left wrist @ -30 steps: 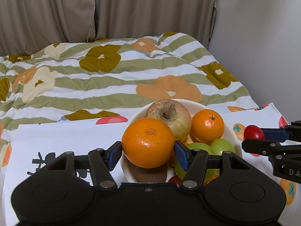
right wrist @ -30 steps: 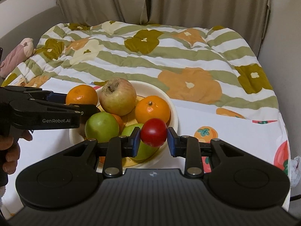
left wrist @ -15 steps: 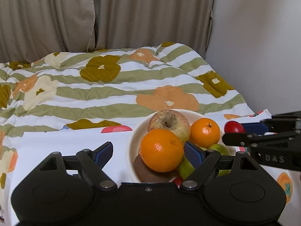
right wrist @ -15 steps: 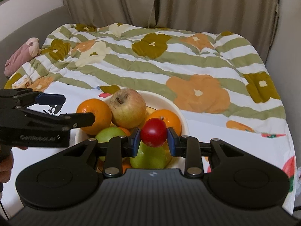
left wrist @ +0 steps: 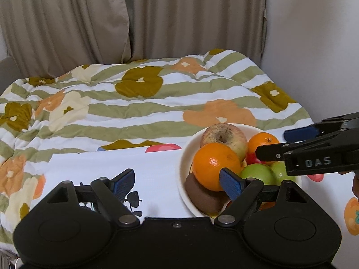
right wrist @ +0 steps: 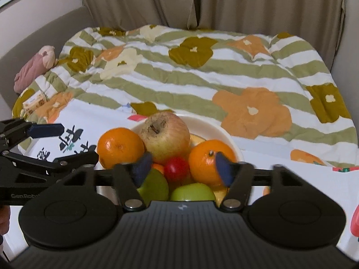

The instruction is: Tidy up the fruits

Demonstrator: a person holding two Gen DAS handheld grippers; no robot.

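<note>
A white bowl (left wrist: 186,148) (right wrist: 224,132) on a printed cloth holds a big orange (left wrist: 215,165) (right wrist: 120,146), a russet apple (left wrist: 223,135) (right wrist: 165,135), a smaller orange (left wrist: 263,141) (right wrist: 208,159), two green apples (left wrist: 255,173) (right wrist: 193,191), a brown kiwi (left wrist: 202,196) and a small red fruit (right wrist: 176,168) (left wrist: 252,158). My left gripper (left wrist: 179,179) is open and empty, left of the bowl. My right gripper (right wrist: 181,168) is open just above the bowl, with the red fruit lying among the others below it.
A flowered striped quilt (left wrist: 134,103) covers the bed behind the bowl. Curtains (left wrist: 157,18) and a white wall (left wrist: 314,44) stand behind. A pink soft toy (right wrist: 36,67) and a small box (right wrist: 33,102) lie at the far left.
My left gripper let go of the big orange on the bowl and drew back left. My right gripper moved over the bowl, opened and dropped the red fruit in.
</note>
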